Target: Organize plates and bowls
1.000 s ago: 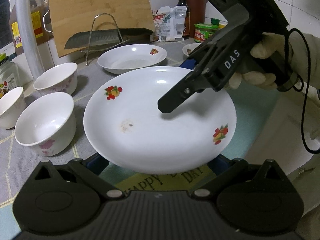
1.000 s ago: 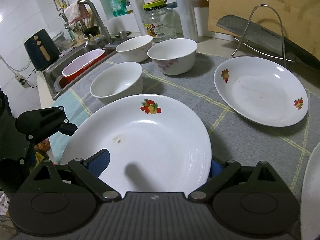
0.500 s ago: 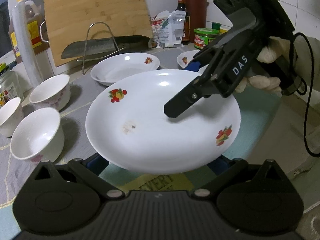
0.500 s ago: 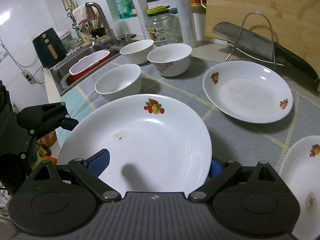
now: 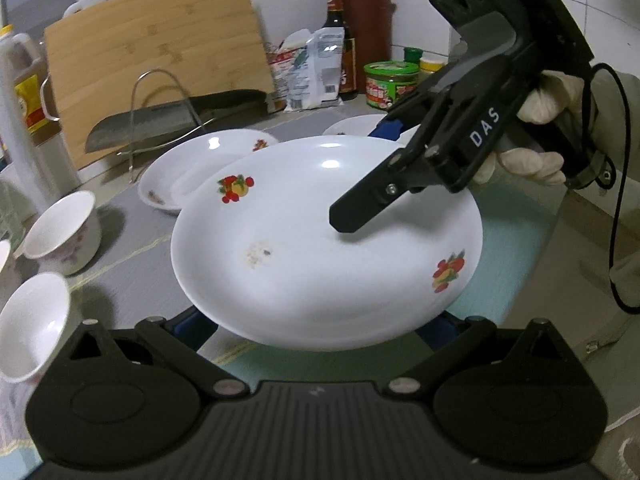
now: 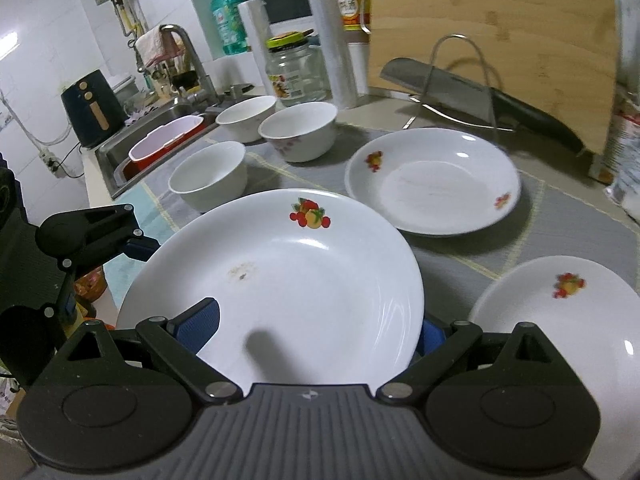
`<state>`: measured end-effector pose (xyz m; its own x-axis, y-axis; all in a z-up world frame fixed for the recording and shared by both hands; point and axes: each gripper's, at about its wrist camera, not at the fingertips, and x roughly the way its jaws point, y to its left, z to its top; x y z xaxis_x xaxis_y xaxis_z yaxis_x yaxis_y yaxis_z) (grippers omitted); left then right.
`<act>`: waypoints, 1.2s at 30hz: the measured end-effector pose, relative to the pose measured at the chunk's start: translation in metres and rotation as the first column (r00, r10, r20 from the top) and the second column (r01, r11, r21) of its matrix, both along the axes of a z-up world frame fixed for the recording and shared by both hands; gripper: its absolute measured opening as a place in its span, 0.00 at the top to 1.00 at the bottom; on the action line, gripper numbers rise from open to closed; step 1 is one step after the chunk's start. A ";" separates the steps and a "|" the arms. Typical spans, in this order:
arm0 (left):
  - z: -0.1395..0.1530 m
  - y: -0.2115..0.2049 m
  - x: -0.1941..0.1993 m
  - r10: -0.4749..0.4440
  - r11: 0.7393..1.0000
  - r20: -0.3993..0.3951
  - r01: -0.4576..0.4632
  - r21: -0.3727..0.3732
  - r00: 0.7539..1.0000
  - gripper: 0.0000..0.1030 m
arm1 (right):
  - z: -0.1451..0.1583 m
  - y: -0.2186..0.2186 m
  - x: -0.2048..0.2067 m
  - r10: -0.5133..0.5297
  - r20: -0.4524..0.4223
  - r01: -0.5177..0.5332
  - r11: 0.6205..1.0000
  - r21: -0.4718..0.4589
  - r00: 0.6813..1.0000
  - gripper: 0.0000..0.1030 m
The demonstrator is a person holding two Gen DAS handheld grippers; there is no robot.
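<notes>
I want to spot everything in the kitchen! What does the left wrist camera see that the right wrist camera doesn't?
Only the left wrist view shows a gloved hand, a dark sauce bottle and a green-lidded jar. Only the right wrist view shows the sink, the tap and a green soap bottle. Both show the big fruit-patterned plate, the white bowls, the cutting board and the knife.

Glossy ceramic plate (image 5: 312,248); matt wooden cutting board (image 5: 156,56).

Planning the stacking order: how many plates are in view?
3: the held plate between both grippers, one by the knife rack, one at right. More may be hidden.
</notes>
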<state>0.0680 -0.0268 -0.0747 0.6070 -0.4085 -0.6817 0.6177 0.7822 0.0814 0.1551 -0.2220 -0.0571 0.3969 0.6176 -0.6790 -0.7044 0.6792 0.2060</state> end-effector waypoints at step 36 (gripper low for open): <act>-0.004 -0.119 0.056 -0.186 0.982 0.004 0.186 0.011 0.983 0.01 | -0.004 -0.137 0.016 -0.198 0.027 0.197 0.980 0.017 0.980 0.03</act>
<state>0.1242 -0.1457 -0.0788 0.5245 -0.5075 -0.6837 0.7520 0.6527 0.0924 0.1707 -0.3589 -0.0610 0.5311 0.5349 -0.6571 -0.5626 0.8025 0.1986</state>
